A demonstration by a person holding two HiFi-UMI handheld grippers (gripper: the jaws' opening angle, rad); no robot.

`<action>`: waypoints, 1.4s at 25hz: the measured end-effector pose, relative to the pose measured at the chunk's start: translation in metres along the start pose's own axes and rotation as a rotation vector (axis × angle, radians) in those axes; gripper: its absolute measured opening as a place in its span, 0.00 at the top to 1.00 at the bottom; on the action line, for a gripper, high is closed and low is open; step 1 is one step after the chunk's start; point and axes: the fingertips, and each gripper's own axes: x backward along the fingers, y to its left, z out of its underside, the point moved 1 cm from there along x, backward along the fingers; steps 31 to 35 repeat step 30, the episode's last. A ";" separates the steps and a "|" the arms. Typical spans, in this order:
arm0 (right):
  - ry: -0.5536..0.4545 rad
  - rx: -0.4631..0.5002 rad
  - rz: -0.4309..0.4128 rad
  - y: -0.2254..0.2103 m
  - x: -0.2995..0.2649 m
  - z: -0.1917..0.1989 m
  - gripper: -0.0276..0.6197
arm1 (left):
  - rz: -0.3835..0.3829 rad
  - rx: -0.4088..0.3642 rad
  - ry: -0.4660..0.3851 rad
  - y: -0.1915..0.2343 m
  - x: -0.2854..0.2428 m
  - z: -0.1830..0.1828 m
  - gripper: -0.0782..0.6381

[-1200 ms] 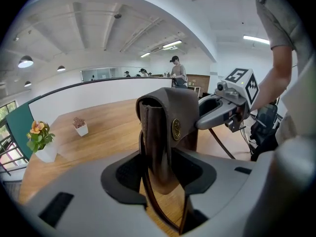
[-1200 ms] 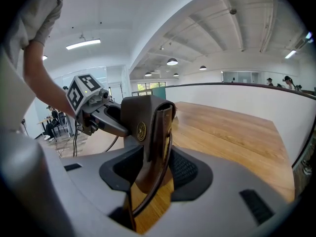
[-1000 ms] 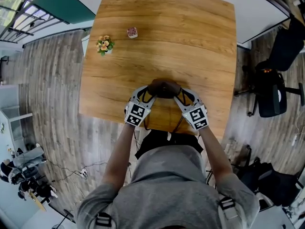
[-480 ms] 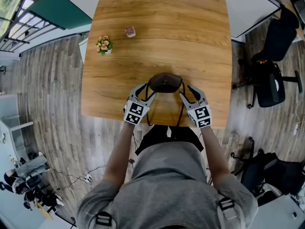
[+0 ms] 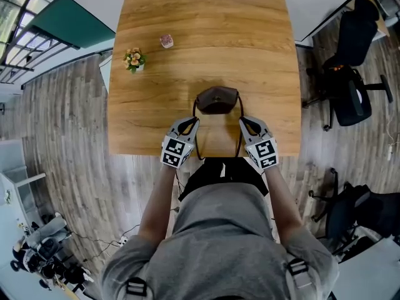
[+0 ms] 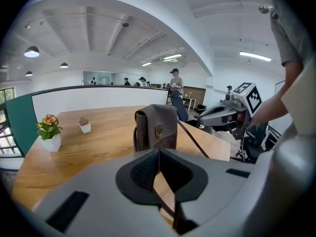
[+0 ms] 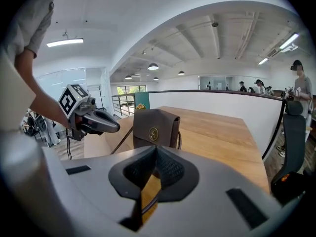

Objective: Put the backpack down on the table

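Note:
A small brown backpack (image 5: 217, 100) stands upright on the wooden table (image 5: 187, 30), near its front edge. Its two thin straps (image 5: 239, 139) trail back toward the person. My left gripper (image 5: 190, 125) hangs just behind the bag's left side and my right gripper (image 5: 245, 122) behind its right; both are clear of the bag. In the left gripper view the closing jaws (image 6: 159, 164) have their pads together in front of the backpack (image 6: 157, 128), with a strap running underneath. The right gripper (image 7: 156, 164) is shut, nothing clamped, facing the backpack (image 7: 155, 128).
A potted flower (image 5: 135, 59) and a tiny potted plant (image 5: 167, 40) stand at the table's far left. Black office chairs (image 5: 347, 99) stand on the wood floor to the right. The person's torso fills the near edge of the head view.
Both grippers let go of the backpack, drew back toward the person and shut. The backpack stays standing on the table.

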 end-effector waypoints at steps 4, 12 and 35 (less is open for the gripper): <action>0.003 0.011 0.031 0.014 0.009 -0.001 0.95 | 0.048 0.000 -0.005 -0.004 0.012 0.010 0.87; 0.022 0.040 0.057 0.027 0.027 0.007 0.95 | 0.055 -0.027 -0.009 -0.014 0.019 0.016 0.87; 0.045 0.045 0.156 0.020 0.042 0.013 0.95 | 0.064 -0.045 0.006 -0.018 0.025 0.022 0.87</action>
